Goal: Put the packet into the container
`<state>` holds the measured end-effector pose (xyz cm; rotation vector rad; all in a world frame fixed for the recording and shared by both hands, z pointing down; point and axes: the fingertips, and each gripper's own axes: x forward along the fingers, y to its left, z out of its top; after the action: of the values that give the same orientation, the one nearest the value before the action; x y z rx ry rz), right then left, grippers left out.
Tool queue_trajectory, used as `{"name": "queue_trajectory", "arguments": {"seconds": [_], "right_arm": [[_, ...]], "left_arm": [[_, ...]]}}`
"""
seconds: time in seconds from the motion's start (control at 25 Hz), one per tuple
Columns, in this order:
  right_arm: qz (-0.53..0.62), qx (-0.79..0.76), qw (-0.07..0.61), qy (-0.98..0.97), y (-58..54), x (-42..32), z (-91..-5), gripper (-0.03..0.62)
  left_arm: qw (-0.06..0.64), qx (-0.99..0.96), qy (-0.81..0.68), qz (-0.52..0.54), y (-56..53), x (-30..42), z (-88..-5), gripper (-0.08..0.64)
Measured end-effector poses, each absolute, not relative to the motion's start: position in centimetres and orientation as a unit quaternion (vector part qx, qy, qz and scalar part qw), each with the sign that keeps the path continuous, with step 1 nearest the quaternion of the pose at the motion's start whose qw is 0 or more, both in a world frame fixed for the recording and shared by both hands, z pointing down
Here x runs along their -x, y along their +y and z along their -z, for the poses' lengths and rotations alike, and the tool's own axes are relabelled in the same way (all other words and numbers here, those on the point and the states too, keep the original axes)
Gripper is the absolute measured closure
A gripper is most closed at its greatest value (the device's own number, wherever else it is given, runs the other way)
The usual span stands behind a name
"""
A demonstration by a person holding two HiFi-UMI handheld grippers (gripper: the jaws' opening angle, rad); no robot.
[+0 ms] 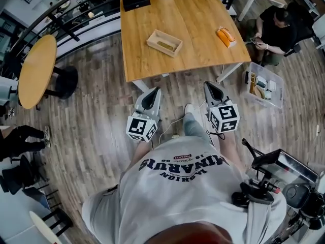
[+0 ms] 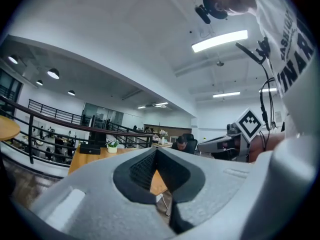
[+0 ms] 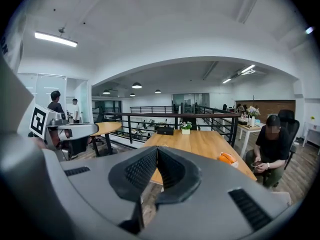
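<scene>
Head view: wooden tabletop [image 1: 198,14] lies at 12 o'clock, with both tools short of its near edge. Left tool [image 1: 151,96] and right tool [image 1: 213,88]: jaws together, nothing between them. Container [image 1: 164,42] sits mid-tabletop. Orange packet [image 1: 226,36] rests at the container's 3 o'clock, 1 o'clock from the right tool, long axis 11-to-5. Right tool is nearer, so probably the picker.

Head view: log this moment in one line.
packet on table | container on table, apart | left gripper shut, empty | right gripper shut, empty
</scene>
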<state>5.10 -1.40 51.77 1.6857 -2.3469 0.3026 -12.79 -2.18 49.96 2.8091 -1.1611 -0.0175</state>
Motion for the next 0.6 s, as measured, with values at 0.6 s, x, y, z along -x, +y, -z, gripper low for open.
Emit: {"name": "queue_trajectory", "arguments": {"seconds": [0.6], "right_arm": [[-0.116, -0.547, 0.134, -0.818, -16.9, -12.0, -52.7, 0.581]], "left_arm": [[0.066, -0.925, -0.374, -0.022, -16.6, 3.9, -51.0, 0.568]]}}
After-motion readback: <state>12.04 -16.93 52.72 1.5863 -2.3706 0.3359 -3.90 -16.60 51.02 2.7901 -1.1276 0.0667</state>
